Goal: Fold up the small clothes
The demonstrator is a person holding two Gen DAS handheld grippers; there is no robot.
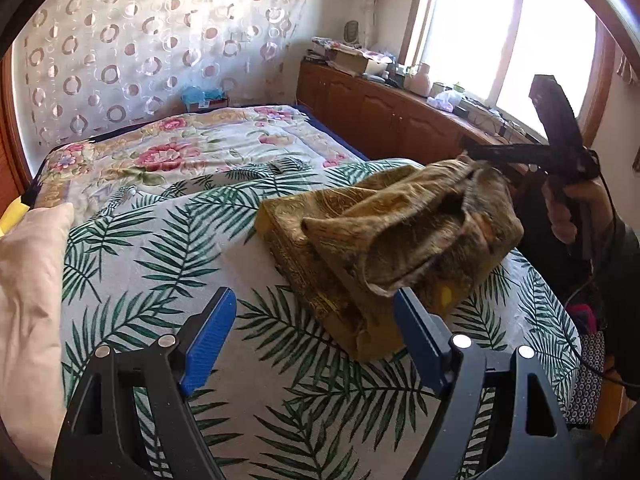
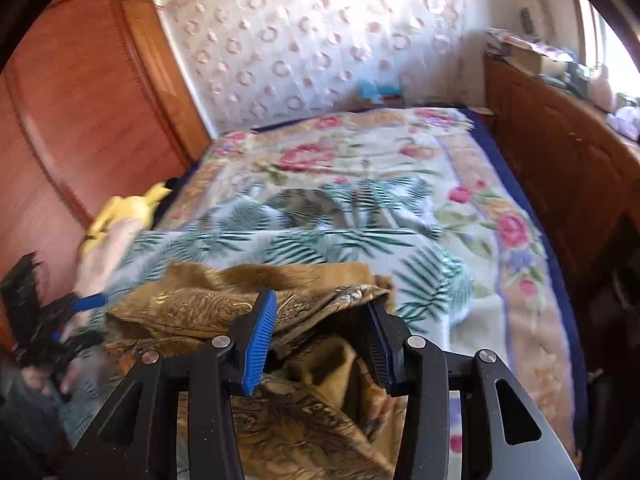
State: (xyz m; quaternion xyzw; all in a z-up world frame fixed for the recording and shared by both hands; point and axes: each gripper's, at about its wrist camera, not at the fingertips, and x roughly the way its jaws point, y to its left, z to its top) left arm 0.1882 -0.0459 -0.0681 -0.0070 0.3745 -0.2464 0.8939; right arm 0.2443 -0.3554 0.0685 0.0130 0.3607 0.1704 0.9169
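Note:
A small gold-brown patterned garment (image 1: 384,240) lies on the palm-leaf sheet (image 1: 160,264) of the bed, one end lifted. My left gripper (image 1: 316,336) is open and empty, hovering just before the garment's near edge. My right gripper (image 1: 472,160) holds the raised far corner of the garment up to the right. In the right wrist view the right gripper (image 2: 320,336) has its blue pads (image 2: 260,340) apart with the garment (image 2: 224,304) bunched between and under them; the cloth catches at the right pad. The left gripper (image 2: 84,304) shows blurred at the left.
A cream pillow (image 1: 28,288) lies at the left. A floral quilt (image 1: 200,148) covers the far bed. A wooden cabinet (image 1: 380,112) with clutter runs along the window side. A wooden wardrobe (image 2: 80,100) stands left, with a yellow cloth (image 2: 124,212) beside it.

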